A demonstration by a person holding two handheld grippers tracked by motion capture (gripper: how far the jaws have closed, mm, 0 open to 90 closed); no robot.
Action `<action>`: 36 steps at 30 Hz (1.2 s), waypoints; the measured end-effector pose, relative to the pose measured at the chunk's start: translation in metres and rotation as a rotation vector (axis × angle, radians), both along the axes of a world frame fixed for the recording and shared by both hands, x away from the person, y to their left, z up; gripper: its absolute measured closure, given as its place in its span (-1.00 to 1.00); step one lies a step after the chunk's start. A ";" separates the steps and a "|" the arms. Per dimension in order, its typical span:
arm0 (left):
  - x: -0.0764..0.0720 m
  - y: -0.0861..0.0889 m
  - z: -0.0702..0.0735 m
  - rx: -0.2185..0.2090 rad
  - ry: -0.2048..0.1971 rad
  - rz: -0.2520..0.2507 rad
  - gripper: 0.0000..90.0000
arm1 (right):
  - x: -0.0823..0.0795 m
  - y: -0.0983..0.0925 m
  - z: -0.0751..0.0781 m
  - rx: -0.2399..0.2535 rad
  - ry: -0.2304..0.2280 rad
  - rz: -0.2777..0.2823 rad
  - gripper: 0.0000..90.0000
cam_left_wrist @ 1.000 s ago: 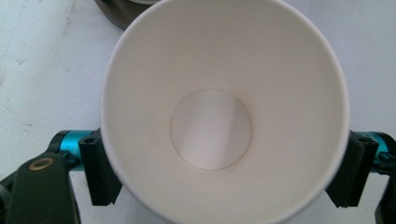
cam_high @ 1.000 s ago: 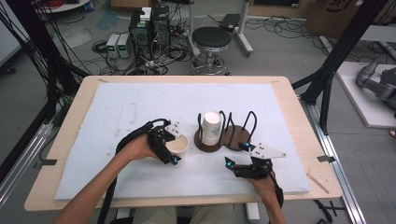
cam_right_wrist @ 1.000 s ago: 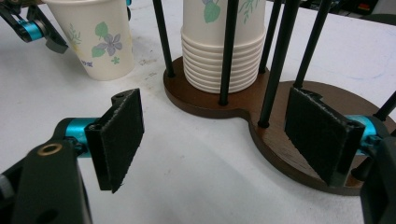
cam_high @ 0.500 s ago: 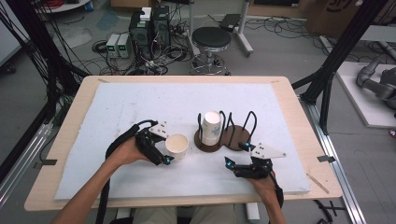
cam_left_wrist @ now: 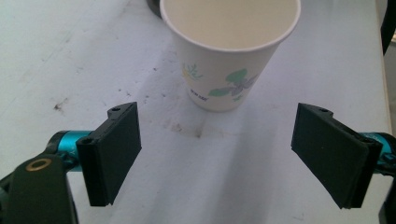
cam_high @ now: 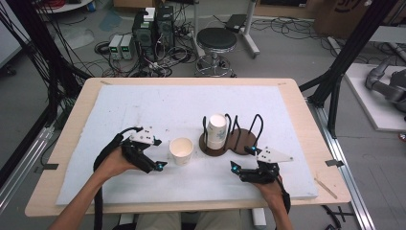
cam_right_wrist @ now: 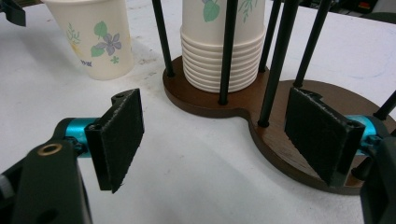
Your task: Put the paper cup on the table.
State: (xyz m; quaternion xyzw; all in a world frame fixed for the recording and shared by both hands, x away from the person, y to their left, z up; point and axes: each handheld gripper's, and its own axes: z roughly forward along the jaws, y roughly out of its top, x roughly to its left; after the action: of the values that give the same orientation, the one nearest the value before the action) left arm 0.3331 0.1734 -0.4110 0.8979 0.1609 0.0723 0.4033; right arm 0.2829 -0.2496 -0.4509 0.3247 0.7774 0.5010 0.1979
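A single paper cup (cam_high: pixel 181 150) with a flower print stands upright on the white mat. My left gripper (cam_high: pixel 159 153) is just left of it, open. In the left gripper view the cup (cam_left_wrist: pixel 229 51) stands beyond the pads (cam_left_wrist: pixel 114 151), apart from them, with nothing between the jaws of my left gripper (cam_left_wrist: pixel 219 121). A stack of upturned cups (cam_high: pixel 216 131) sits in a brown holder (cam_high: pixel 242 142) with black rods. My right gripper (cam_high: pixel 241 158) rests open in front of the holder. Its view shows the stack (cam_right_wrist: pixel 201 56), the holder base (cam_right_wrist: pixel 201 101) and the lone cup (cam_right_wrist: pixel 93 37) beyond my right gripper (cam_right_wrist: pixel 215 107).
The white foam mat (cam_high: pixel 143 105) covers most of the wooden table (cam_high: pixel 306 124). The holder's right ring of rods (cam_high: pixel 249 127) holds no cups. Beyond the far edge stand a stool (cam_high: pixel 216 40) and electronics with cables on the floor.
My left gripper has drawn back to the left, away from the lone cup, which stays upright in place. The right gripper has not moved.
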 end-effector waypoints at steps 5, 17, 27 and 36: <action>-0.008 0.016 -0.003 -0.075 -0.024 0.034 -0.65 | 0.000 0.000 0.000 -0.002 -0.002 0.001 -0.54; -0.028 0.055 -0.018 -0.196 -0.080 0.140 -0.65 | -0.001 0.000 0.000 0.002 -0.008 -0.008 -0.54; -0.041 0.083 -0.031 -0.270 -0.132 0.253 -0.70 | -0.002 -0.002 0.000 0.014 -0.023 -0.023 -0.54; -0.052 0.096 -0.043 -0.324 -0.204 0.340 -0.70 | -0.004 -0.002 0.000 0.023 -0.026 -0.031 -0.54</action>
State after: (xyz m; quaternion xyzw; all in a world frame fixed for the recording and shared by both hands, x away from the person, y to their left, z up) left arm 0.2815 0.2690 -0.4537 0.7696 0.2773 0.2025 0.5383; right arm 0.2794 -0.2518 -0.4513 0.3326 0.7637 0.5110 0.2121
